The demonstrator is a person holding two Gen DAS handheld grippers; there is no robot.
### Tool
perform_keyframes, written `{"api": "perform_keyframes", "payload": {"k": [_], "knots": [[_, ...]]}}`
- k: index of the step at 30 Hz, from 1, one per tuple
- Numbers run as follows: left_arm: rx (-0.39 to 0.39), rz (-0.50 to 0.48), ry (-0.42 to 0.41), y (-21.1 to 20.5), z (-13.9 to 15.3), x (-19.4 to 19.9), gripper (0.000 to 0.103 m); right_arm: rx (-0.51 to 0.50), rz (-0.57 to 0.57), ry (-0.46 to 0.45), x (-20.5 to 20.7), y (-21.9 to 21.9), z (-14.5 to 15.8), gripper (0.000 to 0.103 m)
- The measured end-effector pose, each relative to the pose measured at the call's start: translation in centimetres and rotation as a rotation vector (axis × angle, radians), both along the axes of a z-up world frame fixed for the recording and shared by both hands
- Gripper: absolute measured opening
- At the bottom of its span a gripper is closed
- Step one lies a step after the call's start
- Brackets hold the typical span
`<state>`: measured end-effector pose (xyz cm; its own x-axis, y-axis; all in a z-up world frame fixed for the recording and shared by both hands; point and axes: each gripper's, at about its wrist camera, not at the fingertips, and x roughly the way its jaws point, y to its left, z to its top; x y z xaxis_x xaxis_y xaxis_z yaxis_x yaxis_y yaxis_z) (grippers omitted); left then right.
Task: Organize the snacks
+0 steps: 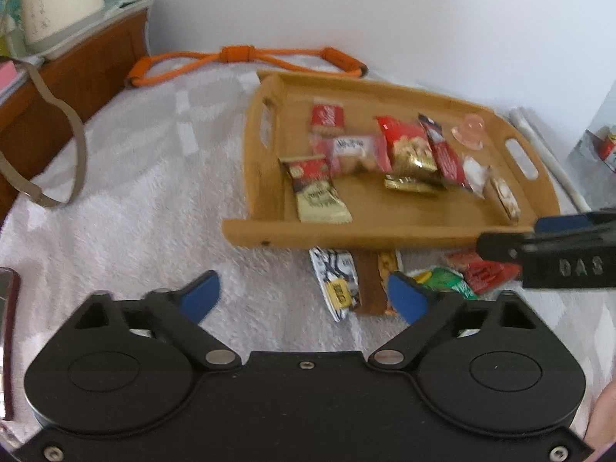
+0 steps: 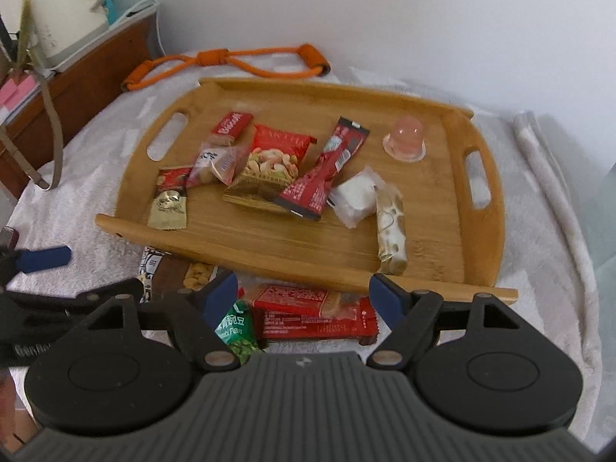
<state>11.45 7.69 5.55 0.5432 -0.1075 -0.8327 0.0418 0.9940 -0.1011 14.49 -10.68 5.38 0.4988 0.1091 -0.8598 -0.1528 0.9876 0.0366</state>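
A wooden tray (image 2: 423, 265) lies on a white towel and holds several snack packets, among them a red nut bag (image 2: 275, 158), a red stick pack (image 2: 327, 169), a nougat bar (image 2: 390, 227) and a pink jelly cup (image 2: 405, 136). The tray shows in the left wrist view too (image 1: 385, 231). In front of it on the towel lie a green pea packet (image 2: 235, 331), red packets (image 2: 319, 315) and a black-and-white packet (image 1: 335, 277). My right gripper (image 2: 302, 296) is open over the red packets. My left gripper (image 1: 304, 296) is open and empty, left of the loose packets.
An orange resistance band (image 2: 231, 61) lies behind the tray. A cream kettle (image 1: 57, 0) stands on a wooden cabinet (image 1: 77, 77) at the left, with a tan strap (image 1: 73, 146) hanging. A white wall is behind. A dark red object (image 1: 7, 331) lies at the far left.
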Motion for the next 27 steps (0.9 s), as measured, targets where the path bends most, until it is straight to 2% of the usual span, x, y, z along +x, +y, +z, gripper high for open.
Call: {"api": "perform_keyframes", "payload": {"k": [2, 8, 10, 12, 14, 16, 17, 18, 21, 27], "knots": [[-0.014, -0.018, 0.025, -0.3, -0.6, 0.0, 0.064, 0.010, -0.003, 0.024, 0.4, 0.1, -0.6, 0.085], [-0.047, -0.039, 0.053, -1.3, -1.8, 0.4, 0.054, 0.014, -0.038, 0.076, 0.6, 0.4, -2.2, 0.084], [-0.056, -0.023, 0.053, -1.4, -2.1, 0.5, 0.054, 0.027, -0.049, 0.078, 0.6, 0.2, -2.3, 0.084], [-0.067, -0.008, 0.049, -1.6, -2.4, 0.8, 0.064, 0.042, -0.054, 0.081, 0.8, -0.1, -2.4, 0.078], [-0.082, 0.006, 0.049, -1.9, -3.0, 1.1, 0.071, 0.047, -0.052, 0.080, 1.1, -0.2, -2.6, 0.077], [-0.066, 0.027, 0.029, -2.5, -3.1, 1.0, 0.072, 0.049, -0.063, 0.085, 1.5, -0.2, -2.9, 0.074], [-0.050, 0.030, 0.026, -2.9, -3.1, 1.0, 0.069, 0.060, -0.074, 0.082, 1.4, -0.3, -2.9, 0.067], [-0.031, 0.029, 0.018, -3.1, -3.0, 0.9, 0.056, 0.059, -0.071, 0.081, 1.3, -0.3, -2.9, 0.065], [-0.011, 0.009, 0.009, -3.4, -2.8, 0.3, 0.043, 0.042, -0.037, 0.055, 0.5, -0.3, -2.8, 0.061], [-0.076, 0.030, 0.044, -2.0, -2.5, -1.1, 0.040, 0.076, -0.040, 0.085, -1.0, -1.8, -2.6, 0.060]]}}
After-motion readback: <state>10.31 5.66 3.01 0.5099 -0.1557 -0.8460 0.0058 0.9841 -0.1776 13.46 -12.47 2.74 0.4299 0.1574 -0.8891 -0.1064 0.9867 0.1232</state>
